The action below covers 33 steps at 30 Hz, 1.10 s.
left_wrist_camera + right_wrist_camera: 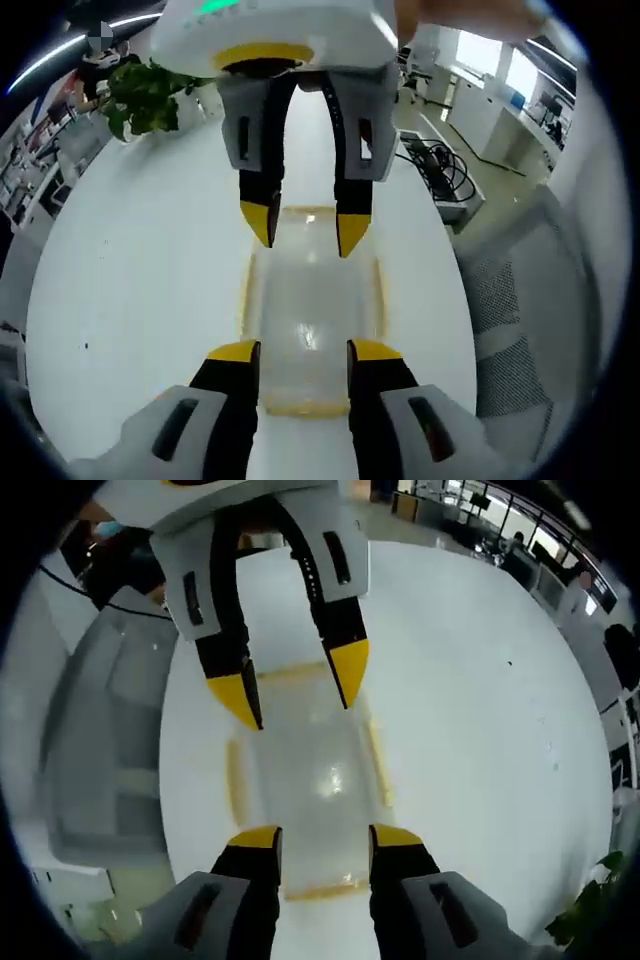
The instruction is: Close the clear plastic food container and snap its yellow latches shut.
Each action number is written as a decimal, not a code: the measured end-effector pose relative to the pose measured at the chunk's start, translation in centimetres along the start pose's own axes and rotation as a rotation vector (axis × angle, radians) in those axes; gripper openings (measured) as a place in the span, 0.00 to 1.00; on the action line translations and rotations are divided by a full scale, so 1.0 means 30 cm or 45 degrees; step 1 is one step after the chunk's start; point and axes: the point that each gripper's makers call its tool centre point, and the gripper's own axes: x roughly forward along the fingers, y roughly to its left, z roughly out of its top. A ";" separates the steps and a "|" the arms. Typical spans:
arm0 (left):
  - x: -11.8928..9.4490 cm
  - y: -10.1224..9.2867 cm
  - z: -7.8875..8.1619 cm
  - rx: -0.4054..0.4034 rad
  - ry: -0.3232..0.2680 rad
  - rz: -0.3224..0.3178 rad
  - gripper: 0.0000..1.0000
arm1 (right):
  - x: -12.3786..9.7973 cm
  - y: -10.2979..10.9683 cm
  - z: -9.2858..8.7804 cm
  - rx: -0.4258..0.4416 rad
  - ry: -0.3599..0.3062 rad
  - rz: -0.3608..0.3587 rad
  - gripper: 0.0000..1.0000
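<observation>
The clear plastic food container [310, 320] sits on the white table [140, 300], its lid resting on top and its yellow latches [378, 295] running along its edges; I take it as my landmark. My left gripper [304, 350] hovers at the container's near end in the left gripper view, its yellow-tipped fingers [233, 352] apart, one to each side of that end; whether they touch the plastic I cannot tell. My right gripper [325, 837] does the same from the opposite end, its fingers [396, 836] apart as well; each gripper appears at the container's far end in the other's view. Beyond the container a green plant [145, 95] stands at the table's edge; beside the container, off the table, a grey chair [105, 750].
</observation>
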 end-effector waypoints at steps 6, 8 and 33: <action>0.004 0.004 0.011 -0.016 -0.022 -0.007 0.34 | 0.012 0.011 0.019 -0.007 -0.021 0.026 0.33; 0.008 0.004 0.012 -0.016 -0.023 -0.006 0.34 | 0.013 0.014 0.028 -0.005 -0.034 0.032 0.33; 0.042 -0.072 0.045 -0.133 -0.090 0.003 0.35 | 0.030 -0.028 0.098 -0.033 -0.074 0.039 0.32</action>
